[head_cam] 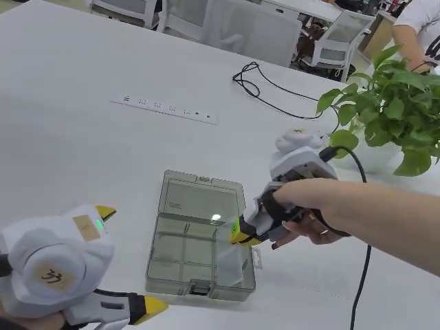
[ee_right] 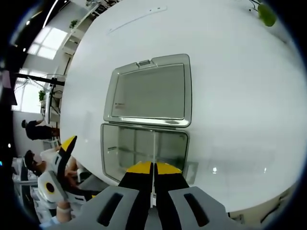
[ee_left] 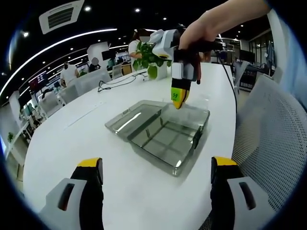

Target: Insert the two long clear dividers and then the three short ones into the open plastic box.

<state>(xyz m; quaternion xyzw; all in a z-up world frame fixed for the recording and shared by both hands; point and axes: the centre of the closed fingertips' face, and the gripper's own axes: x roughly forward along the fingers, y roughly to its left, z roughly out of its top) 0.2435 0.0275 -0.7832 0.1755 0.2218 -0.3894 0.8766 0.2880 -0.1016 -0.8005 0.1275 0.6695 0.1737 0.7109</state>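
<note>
A: What is on the white table (head_cam: 82, 137)?
B: The open plastic box (head_cam: 168, 283), its lid (head_cam: 201, 194) lying flat.
A: And the grippers?
B: The left gripper (head_cam: 130, 258) is near the box, jaws apart. The right gripper (head_cam: 242, 237) is over its right end, jaws closed on a thin sheet, probably a clear divider (head_cam: 230, 267); it is hard to see.

Smoky translucent glossy plastic box (head_cam: 199, 199), thin clear plastic divider (head_cam: 231, 264), smooth matt white table (head_cam: 82, 103)
</note>
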